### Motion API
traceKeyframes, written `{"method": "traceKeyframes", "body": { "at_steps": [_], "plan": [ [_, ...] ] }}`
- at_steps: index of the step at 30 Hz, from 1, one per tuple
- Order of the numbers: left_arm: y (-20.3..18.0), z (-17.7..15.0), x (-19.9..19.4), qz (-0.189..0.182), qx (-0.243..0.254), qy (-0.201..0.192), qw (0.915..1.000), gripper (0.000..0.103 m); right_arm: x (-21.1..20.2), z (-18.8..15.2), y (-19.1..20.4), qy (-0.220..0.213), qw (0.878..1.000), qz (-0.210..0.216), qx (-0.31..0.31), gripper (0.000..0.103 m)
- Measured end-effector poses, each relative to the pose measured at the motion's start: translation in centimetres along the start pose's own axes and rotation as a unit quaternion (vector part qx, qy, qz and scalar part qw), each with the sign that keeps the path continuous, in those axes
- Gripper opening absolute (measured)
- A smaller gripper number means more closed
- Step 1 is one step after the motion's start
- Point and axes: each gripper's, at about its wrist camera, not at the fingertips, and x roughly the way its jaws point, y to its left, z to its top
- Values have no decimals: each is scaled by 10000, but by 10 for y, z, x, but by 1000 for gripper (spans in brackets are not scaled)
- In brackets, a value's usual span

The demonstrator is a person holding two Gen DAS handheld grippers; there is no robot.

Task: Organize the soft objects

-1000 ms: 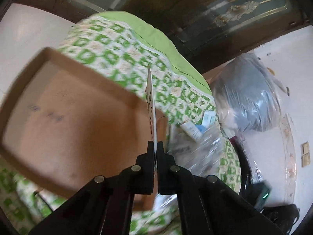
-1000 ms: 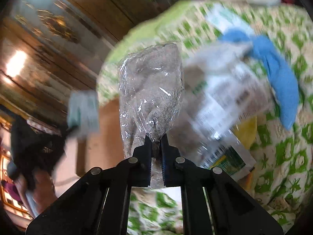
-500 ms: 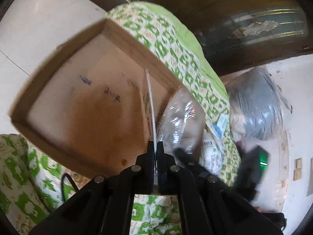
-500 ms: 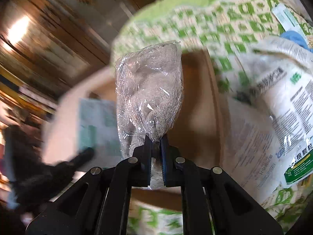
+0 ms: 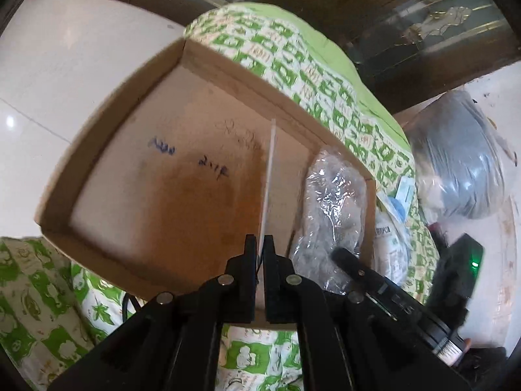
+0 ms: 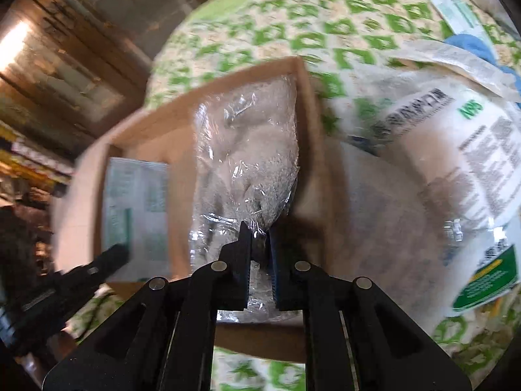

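A shallow cardboard box [image 5: 136, 176] [image 6: 156, 130] lies on a green-and-white patterned bedspread [image 5: 286, 65]. My left gripper [image 5: 260, 244] is shut on a thin flat white packet [image 5: 267, 176], held edge-on over the box; the right wrist view shows its green-printed face [image 6: 136, 208]. My right gripper [image 6: 259, 238] is shut on a clear plastic bag of grey fluffy fabric [image 6: 247, 163], which lies inside the box along its right wall [image 5: 332, 208].
A large printed plastic bag [image 6: 439, 163] and a blue cloth [image 6: 478, 52] lie on the bedspread right of the box. A grey bulging bag [image 5: 462, 169] sits beyond the bed. Dark wooden cabinets [image 5: 390, 16] stand behind.
Both grippers moved over the box. The grey bag came down from the air into the box's right side. The white packet now hangs over the box floor.
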Motion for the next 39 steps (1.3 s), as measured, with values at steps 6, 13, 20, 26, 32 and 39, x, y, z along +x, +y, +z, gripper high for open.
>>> {"method": "traceKeyframes", "body": {
  "at_steps": [6, 13, 20, 26, 32, 39],
  "plan": [
    [-16, -4, -8, 511, 465, -466, 9965, 52, -36, 4, 11, -849, 9958, -19, -333, 33],
    [-33, -14, -19, 727, 934, -923, 9887, 52, -93, 6, -19, -1519, 9878, -131, -315, 33],
    [-77, -43, -27, -103, 1390, -860, 9865, 54, -131, 7, -123, -1750, 9772, 260, 1174, 33],
    [-114, -68, -11, -599, 1682, -494, 9827, 59, -123, 8, -145, -1461, 9786, 484, 1364, 53],
    [-120, -79, -3, -585, 1845, -377, 9804, 59, -114, 2, -171, -1350, 9729, 258, 1859, 53],
    [-111, -74, -5, -727, 1616, -291, 9837, 59, -91, -2, -198, -838, 9601, 729, 2566, 53]
  ]
}}
